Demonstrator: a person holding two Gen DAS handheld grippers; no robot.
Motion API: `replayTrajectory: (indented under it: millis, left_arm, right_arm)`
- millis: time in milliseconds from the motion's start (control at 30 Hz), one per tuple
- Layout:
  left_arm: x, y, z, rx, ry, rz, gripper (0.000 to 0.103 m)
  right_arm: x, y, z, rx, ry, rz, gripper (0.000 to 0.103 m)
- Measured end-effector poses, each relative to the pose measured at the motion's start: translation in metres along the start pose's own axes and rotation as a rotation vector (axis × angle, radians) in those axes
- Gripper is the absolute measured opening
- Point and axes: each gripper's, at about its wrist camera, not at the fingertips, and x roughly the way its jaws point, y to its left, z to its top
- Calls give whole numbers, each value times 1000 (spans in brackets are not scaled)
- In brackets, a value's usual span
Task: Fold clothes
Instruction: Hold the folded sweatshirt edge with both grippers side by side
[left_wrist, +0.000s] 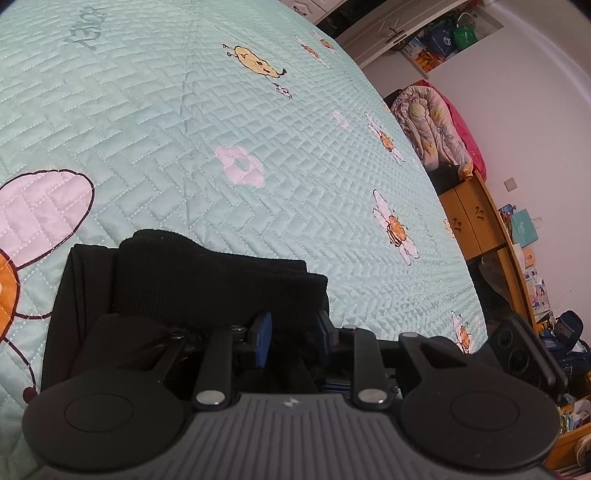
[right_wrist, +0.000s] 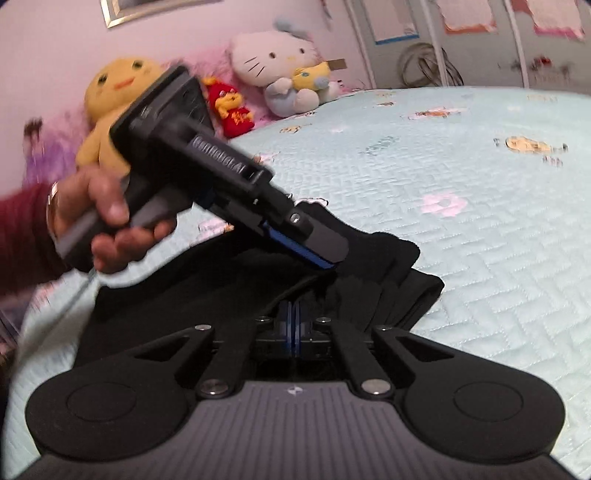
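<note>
Black knit garment (left_wrist: 218, 280), folded into a thick bundle with a ribbed band lying across its top, is sitting on the pale mint quilted bedspread printed with bees and pink flowers (left_wrist: 184, 122), near the edge closest to me. I am seeing my left gripper (left_wrist: 291, 338) with its blue-padded fingers (left_wrist: 263, 332) parted a moderate way, dark cloth lying between them, though I cannot tell whether they are actually pinching it. In the right wrist view, that same left gripper (right_wrist: 325, 254) is angling down onto the top of the bundle (right_wrist: 388, 288), held by a hand (right_wrist: 107, 221) in a dark red sleeve. My right gripper (right_wrist: 291, 328) is showing its blue pads pressed together, tips buried in the black fabric; a grip is not certain. Plush toys are lining the pink wall: a yellow chick (right_wrist: 114, 96) and a white cat doll (right_wrist: 280, 70).
</note>
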Motion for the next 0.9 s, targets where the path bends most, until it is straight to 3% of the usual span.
replayTrajectory:
  millis: [167, 300, 400, 533, 733, 900]
  left_arm:
    - [0, -1, 1, -3, 5, 5, 29]
    - [0, -4, 1, 6, 7, 6, 29]
    - [-1, -6, 2, 13, 9, 6, 32]
    - [0, -11, 1, 34, 13, 17, 37]
    - [3, -9, 2, 23, 20, 17, 38]
    - [2, -7, 2, 16, 20, 4, 38]
  right_arm:
    - [11, -16, 7, 93, 35, 73, 0]
    - [7, -31, 7, 208, 1, 125, 0]
    - [5, -31, 5, 225, 10, 193, 0]
    - [6, -31, 1, 238, 56, 197, 0]
    - [11, -53, -17, 508, 76, 246, 0]
    - [14, -55, -21, 598, 107, 206, 0]
